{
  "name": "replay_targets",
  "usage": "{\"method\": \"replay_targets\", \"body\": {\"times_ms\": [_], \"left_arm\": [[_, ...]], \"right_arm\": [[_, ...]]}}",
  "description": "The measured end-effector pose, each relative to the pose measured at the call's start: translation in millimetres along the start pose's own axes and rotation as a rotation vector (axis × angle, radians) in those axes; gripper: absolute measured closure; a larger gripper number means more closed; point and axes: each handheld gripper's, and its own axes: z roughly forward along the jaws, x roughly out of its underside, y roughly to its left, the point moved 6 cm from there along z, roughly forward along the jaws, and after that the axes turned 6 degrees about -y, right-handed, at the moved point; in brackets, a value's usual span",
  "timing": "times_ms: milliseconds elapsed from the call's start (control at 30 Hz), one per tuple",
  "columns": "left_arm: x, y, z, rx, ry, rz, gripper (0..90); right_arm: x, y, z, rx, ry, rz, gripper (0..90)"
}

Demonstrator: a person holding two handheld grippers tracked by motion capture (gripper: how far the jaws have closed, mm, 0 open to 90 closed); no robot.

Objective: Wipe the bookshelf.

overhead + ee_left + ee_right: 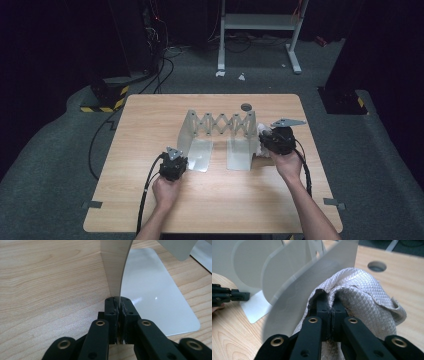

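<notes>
A grey metal extendable rack (pixel 220 125), two L-shaped end plates joined by a scissor lattice, stands mid-table. My left gripper (pixel 180 157) is shut on the near edge of the left end plate (pixel 115 265), just above its flat foot (pixel 155 295); the jaws (pixel 119 302) pinch the thin sheet. My right gripper (pixel 264 142) is shut on a white quilted cloth (pixel 367 295), which is bunched over its jaws (pixel 331 303) and lies against the outer face of the right end plate (pixel 312 277). The left gripper (pixel 227 295) also shows far off in the right gripper view.
The wooden table (pixel 150 200) has a round hole (pixel 246 107) behind the rack. Cables trail from both grippers toward the near edge. A white metal stand (pixel 257 22) and black equipment sit on the floor beyond the table.
</notes>
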Motion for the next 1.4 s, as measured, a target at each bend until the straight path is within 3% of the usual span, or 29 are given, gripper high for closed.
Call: {"method": "replay_targets", "body": {"times_ms": [233, 500, 867, 1033, 1167, 1400], "left_arm": [[0.0, 0.0, 0.0, 0.000, 0.000, 0.000, 84.5], [0.0, 0.1, 0.0, 0.000, 0.000, -0.001, 84.5], [-0.1, 0.1, 0.0, 0.001, -0.001, -0.002, 84.5], [0.0, 0.0, 0.0, 0.000, 0.000, -0.001, 84.5], [0.0, 0.0, 0.0, 0.000, 0.000, 0.000, 84.5], [0.0, -0.1, 0.0, 0.000, 0.000, 0.000, 84.5]], "right_arm": [[25.1, -5.4, 17.4, -0.003, 0.056, 0.044, 88.6], [44.7, -10.7, 32.9, 0.004, 0.096, 0.072, 88.7], [73.2, -15.5, 54.9, 0.015, 0.193, 0.108, 88.6], [66.1, -14.0, 49.2, 0.010, 0.172, 0.099, 88.7], [35.8, -9.0, 27.2, -0.002, 0.077, 0.063, 88.7], [5.8, -3.0, 4.9, -0.014, -0.005, 0.029, 88.7]]}}
